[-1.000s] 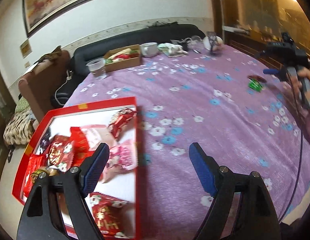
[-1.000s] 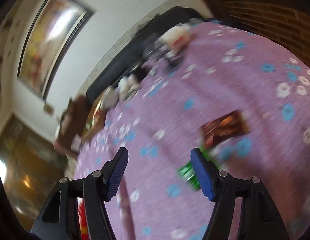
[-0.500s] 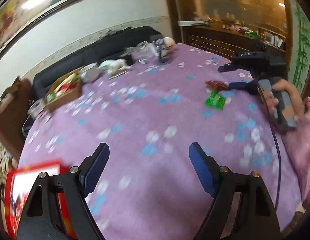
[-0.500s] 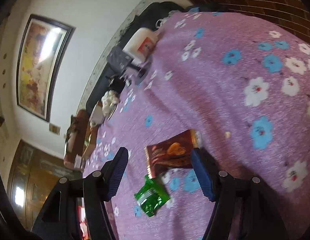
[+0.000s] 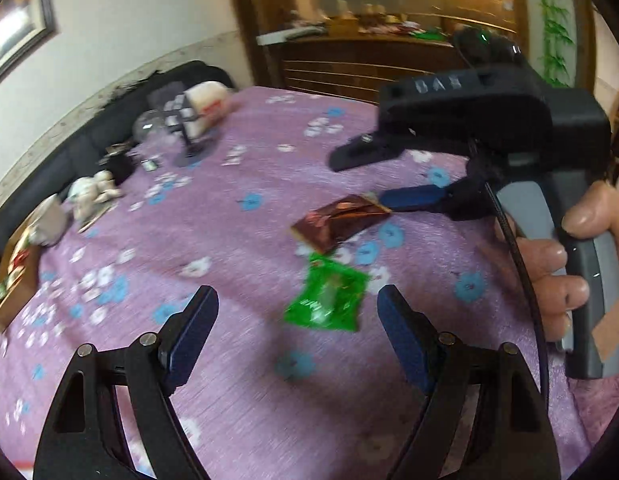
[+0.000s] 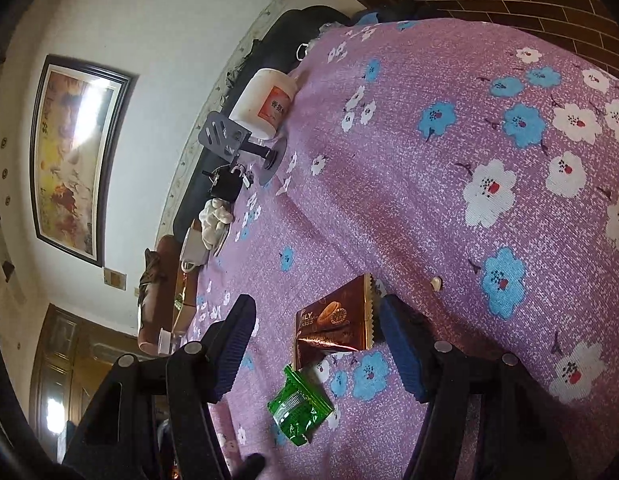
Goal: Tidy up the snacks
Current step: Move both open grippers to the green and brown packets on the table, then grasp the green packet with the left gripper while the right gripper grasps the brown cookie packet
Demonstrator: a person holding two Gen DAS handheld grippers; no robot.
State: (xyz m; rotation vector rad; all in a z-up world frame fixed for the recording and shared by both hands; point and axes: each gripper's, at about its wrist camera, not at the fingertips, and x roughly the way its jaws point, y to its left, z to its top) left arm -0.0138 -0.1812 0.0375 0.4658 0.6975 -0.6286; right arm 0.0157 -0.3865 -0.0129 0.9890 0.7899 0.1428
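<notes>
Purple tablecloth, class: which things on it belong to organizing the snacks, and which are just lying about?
Belong to the job:
brown snack packet
green snack packet
left gripper, open
right gripper, open

Just lying about:
white jar
black stand
white cup

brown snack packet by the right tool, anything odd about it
Yes: the brown snack packet looks crumpled or torn at the end nearest the green packet. Both lie loose on the purple tablecloth.
</notes>
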